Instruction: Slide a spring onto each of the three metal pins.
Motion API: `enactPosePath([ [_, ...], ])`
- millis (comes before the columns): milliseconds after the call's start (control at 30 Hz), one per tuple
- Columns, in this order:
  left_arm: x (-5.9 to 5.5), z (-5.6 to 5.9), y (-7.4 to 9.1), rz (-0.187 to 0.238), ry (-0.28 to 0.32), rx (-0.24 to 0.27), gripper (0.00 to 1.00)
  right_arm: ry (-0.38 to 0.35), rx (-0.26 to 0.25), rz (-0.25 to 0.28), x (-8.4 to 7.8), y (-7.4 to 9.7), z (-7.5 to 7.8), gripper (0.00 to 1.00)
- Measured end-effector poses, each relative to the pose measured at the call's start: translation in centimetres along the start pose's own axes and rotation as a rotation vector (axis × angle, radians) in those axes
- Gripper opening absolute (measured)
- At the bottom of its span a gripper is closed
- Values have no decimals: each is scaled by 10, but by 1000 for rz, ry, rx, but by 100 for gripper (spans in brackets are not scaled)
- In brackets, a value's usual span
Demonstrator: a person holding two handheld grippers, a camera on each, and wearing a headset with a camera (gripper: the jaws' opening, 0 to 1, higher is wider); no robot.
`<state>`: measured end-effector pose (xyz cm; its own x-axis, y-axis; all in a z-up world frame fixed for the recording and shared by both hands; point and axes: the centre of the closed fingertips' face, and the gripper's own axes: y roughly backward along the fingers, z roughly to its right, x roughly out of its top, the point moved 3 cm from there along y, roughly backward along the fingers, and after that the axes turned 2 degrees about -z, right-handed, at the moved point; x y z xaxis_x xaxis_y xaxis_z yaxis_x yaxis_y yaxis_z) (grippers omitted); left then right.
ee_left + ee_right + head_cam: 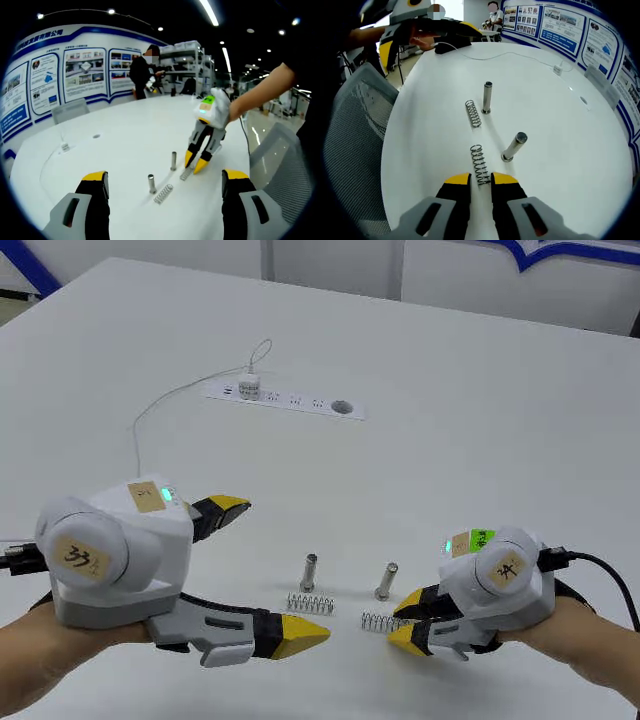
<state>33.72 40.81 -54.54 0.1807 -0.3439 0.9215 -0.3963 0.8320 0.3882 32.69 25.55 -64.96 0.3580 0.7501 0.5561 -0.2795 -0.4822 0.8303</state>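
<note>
Plainly, the left tool is spread wide and holds nothing. In the head view one yellow-tipped jaw points to about 2 o'clock and the other lies low along the white tabletop. In the left gripper view both jaws rise well apart, with the work between them.

Two metal pins stand upright on the tabletop. The first pin has a loose spring lying flat just beside it, at 6 o'clock of its base in the head view. The second pin stands at 3 o'clock of the first, a little apart from it.

The second spring also lies flat on the tabletop, at about 7 o'clock of the second pin. Its near end sits in the narrow gap of the right tool. The jaws of that tool are drawn close on either side of the coil. Thin slivers of tabletop seem to show beside the coil in the right gripper view, so I cannot tell whether the jaws press on it.

A white power strip lies well apart, at 12 o'clock of the pins, with a small plug in it.
</note>
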Motion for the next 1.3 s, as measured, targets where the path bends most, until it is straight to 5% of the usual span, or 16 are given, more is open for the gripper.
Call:
enactPosePath([
  [367,1,9,-1,-29,5,24,94,-35,62,69,-2,-2,0,12],
  [700,7,21,5,-45,24,59,91,10,31,69,-3,1,-4,10],
  [833,7,25,6,-54,25,63,88,10,35,108,5,13,-4,10],
  [1300,14,53,-14,-40,-5,15,74,237,56,160,39,65,-14,10],
])
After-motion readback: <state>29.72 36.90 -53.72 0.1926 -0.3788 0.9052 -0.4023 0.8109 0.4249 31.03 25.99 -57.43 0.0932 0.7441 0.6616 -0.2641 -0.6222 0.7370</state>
